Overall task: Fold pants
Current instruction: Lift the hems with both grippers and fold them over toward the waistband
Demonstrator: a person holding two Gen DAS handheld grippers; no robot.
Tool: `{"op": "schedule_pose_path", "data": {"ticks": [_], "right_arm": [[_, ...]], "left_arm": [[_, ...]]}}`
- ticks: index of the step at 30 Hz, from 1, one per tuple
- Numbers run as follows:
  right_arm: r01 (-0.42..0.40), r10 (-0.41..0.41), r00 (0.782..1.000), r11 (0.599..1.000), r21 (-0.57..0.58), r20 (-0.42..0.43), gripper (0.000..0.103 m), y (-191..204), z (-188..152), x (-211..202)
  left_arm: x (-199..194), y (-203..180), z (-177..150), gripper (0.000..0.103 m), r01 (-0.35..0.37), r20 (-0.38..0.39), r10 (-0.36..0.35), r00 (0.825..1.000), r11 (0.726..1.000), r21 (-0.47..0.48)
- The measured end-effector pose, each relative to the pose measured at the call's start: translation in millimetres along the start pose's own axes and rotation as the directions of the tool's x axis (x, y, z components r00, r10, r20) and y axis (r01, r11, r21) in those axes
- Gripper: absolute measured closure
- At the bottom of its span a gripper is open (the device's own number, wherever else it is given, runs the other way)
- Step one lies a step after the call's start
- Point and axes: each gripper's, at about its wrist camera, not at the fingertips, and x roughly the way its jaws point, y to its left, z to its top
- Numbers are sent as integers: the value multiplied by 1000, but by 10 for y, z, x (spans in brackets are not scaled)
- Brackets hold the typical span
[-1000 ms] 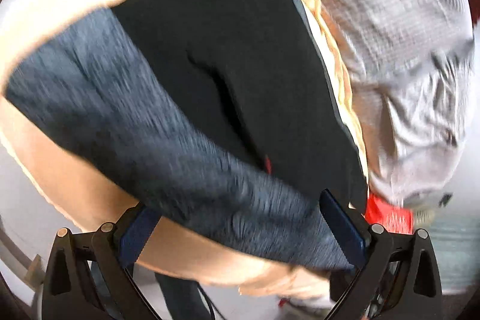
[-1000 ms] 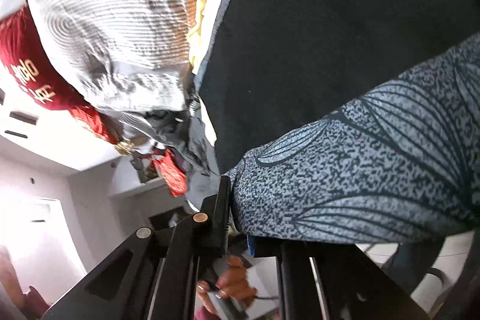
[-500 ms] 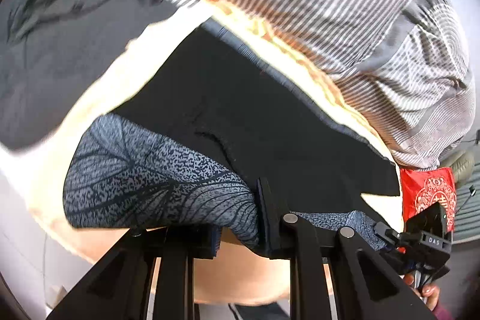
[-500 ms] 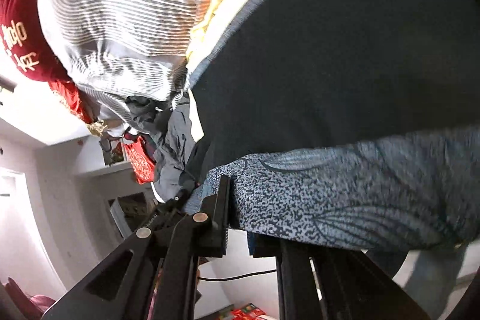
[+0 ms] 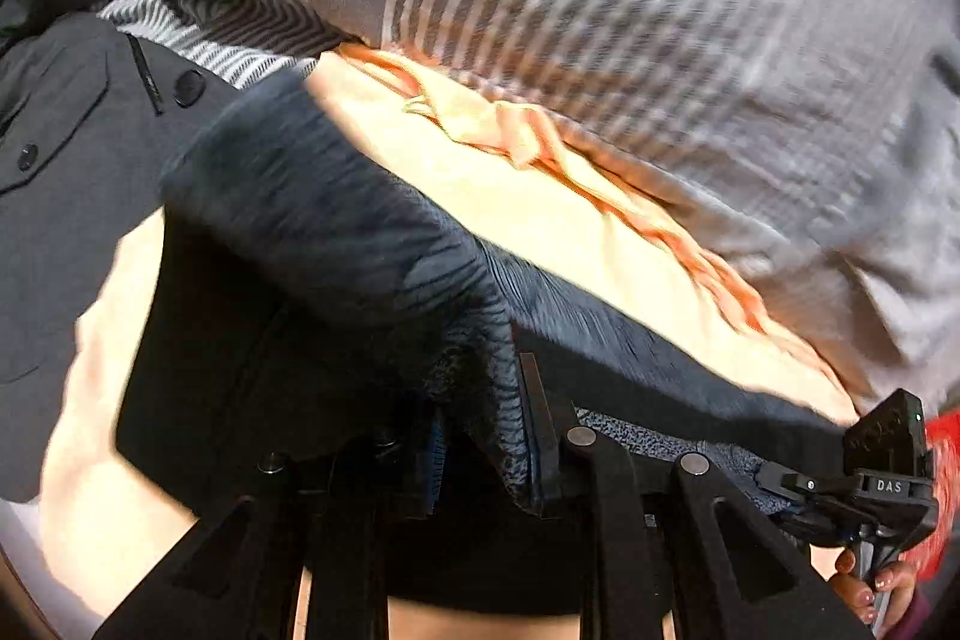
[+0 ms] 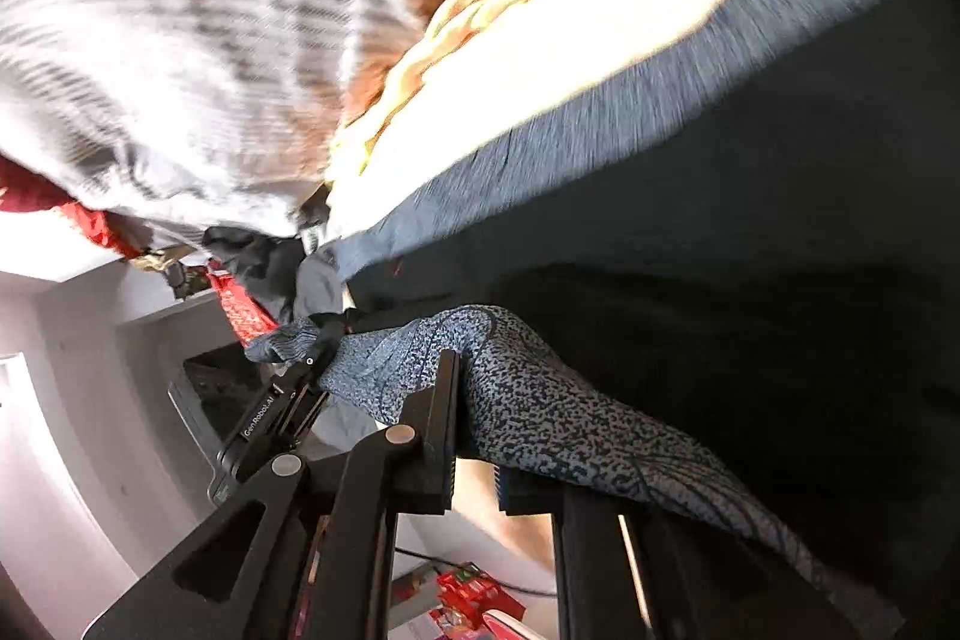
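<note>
Now both hand-held grippers (image 5: 489, 451) (image 6: 474, 436) clamp patterned pants (image 6: 540, 400).

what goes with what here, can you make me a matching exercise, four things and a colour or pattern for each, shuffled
Things:
1. pants
2. bedding
3. sheet
4. jacket

Colour or pattern:
a. pale yellow with an orange ruffle
b. plain dark grey with buttons
c. blue-grey speckled print
d. grey and white stripes

Pairs: 1-c, 2-d, 3-a, 4-b
</note>
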Motion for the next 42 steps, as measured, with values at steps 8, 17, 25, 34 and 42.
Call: {"op": "schedule_pose_path", "data": {"ticks": [8,17,25,34,42], "right_arm": [[11,-8,998,999,46,-70,90,-201,476,315],[6,-9,1000,996,-86,-30,40,158,354,88],[298,-327,944,890,-345,-29,41,231,-39,153],[220,-190,974,930,-295,127,34,186,-296,-535],[412,-363,884,903,-124,296,34,-354,-1237,-1450]], "left_arm": [[100,-14,121,73,-56,-72,51,996,995,-82],[-343,-313,9,23,-255,16,255,967,962,97],[521,-579,-249,22,-366,-54,382,922,910,197],[181,-838,-573,22,-382,86,373,924,889,253],[64,-1502,-1170,22,-125,-95,182,979,895,429]]}}
